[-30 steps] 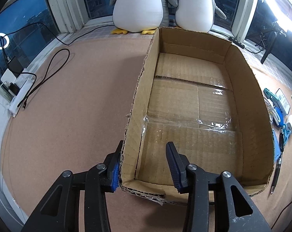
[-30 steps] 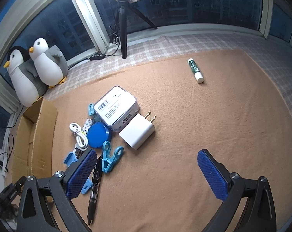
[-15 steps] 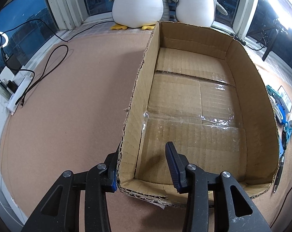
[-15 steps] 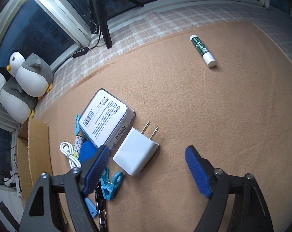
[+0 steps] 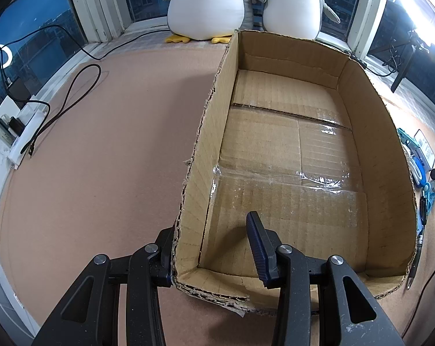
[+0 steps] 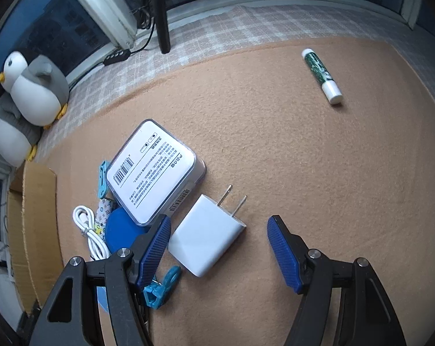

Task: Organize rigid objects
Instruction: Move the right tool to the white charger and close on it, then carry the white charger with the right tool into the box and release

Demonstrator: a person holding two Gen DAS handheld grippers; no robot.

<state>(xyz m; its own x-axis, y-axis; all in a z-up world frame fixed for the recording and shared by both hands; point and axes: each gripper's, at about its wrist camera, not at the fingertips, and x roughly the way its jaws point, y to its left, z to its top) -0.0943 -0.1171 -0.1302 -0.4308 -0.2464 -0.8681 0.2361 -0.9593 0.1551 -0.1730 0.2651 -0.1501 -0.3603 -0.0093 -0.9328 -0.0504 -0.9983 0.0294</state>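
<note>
Left gripper (image 5: 214, 248) black, angular struts, silver round screws at pivots, dark blue ribbed pads, right gripper (image 6: 219, 248) identical, brighter blue pads

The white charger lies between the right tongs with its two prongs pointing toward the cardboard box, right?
Not quite. The right wrist view shows the white charger between the right tongs, but its prongs point away from the cardboard box, toward the open carpet.

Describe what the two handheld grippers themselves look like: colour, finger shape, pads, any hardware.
Both match. The left gripper and the right gripper each have two matte black angular fingers with triangular cut-outs and round silver bolt heads at the joints. Each fingertip carries a long blue pad with a finely ribbed face. No cables, markings, sleeves or hands are visible.
</note>
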